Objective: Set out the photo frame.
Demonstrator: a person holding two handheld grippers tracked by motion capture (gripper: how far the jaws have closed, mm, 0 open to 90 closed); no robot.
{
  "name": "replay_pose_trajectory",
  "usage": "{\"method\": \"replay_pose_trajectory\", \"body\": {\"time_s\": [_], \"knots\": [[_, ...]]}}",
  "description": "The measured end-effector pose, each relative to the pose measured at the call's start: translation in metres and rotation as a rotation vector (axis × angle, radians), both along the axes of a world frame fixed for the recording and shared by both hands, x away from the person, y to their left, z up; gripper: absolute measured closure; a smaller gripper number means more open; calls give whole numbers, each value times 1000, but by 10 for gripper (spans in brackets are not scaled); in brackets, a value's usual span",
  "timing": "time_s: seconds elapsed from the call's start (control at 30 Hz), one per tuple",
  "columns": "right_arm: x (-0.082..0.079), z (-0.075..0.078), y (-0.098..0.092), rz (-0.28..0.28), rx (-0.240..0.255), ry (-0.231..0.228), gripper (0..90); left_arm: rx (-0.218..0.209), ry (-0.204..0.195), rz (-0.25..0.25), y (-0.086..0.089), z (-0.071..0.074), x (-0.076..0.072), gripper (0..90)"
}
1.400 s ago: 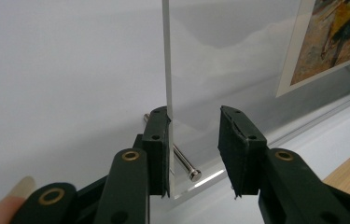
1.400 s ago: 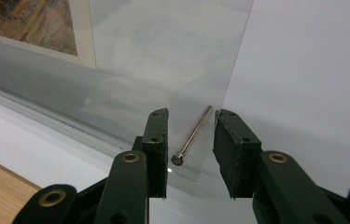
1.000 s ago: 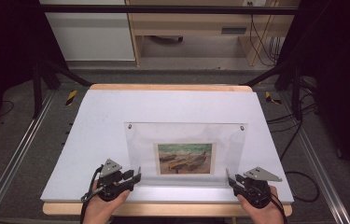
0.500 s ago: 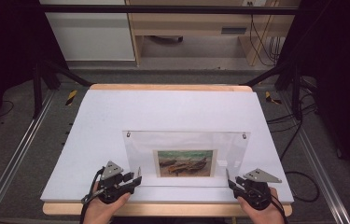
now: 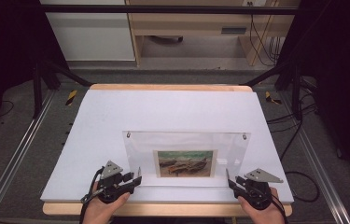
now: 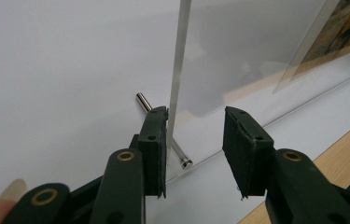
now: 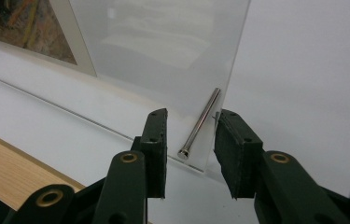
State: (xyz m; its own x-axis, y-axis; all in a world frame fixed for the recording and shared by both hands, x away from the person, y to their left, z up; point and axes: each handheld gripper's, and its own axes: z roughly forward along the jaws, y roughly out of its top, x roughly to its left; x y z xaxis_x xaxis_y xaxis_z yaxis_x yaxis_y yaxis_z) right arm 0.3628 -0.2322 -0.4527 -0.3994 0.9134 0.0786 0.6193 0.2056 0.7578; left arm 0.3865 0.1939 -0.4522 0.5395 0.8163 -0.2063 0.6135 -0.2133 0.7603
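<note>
A clear acrylic picture frame (image 5: pixel 186 144) stands upright on the white tabletop (image 5: pixel 163 112), with a small painted boat picture (image 5: pixel 185 163) in its lower middle. My left gripper (image 5: pixel 137 176) is at its lower left corner. In the left gripper view the jaws (image 6: pixel 195 116) straddle the panel's edge (image 6: pixel 177 70); the left pad lies against it and the right pad stands clear, beside a metal pin (image 6: pixel 142 100). My right gripper (image 5: pixel 231 179) is at the lower right corner. Its jaws (image 7: pixel 191 116) are apart around the panel (image 7: pixel 163 46) and another metal pin (image 7: pixel 203 121).
The table's wooden front edge (image 5: pixel 163 208) runs just below both hands. Metal rails (image 5: pixel 14 158) flank the table on the floor, and cables (image 5: pixel 298 126) lie to the right. A wooden bench (image 5: pixel 186 28) stands beyond the far edge.
The frame's top edge has come down toward me in the high view, so the panel looks shorter than a second ago. Both hands have stayed at its lower corners.
</note>
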Motion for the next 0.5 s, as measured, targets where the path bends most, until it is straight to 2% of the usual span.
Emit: {"method": "replay_pose_trajectory", "body": {"time_s": [0.17, 0.27, 0.33, 0.5], "knots": [[0, 0, 0, 0, 4, 0, 643, -7, 3, -1, 1, 0, 0, 594], [0, 0, 0, 1, 12, -3, 612, -27, 7, 4, 2, 1, 0, 585], [0, 1, 2, -3, 27, -7, 565, -43, 10, 6, 3, 2, 0, 566], [-2, 4, 1, -10, -11, -34, 415, -51, -11, -4, 5, 5, -3, 475]]}}
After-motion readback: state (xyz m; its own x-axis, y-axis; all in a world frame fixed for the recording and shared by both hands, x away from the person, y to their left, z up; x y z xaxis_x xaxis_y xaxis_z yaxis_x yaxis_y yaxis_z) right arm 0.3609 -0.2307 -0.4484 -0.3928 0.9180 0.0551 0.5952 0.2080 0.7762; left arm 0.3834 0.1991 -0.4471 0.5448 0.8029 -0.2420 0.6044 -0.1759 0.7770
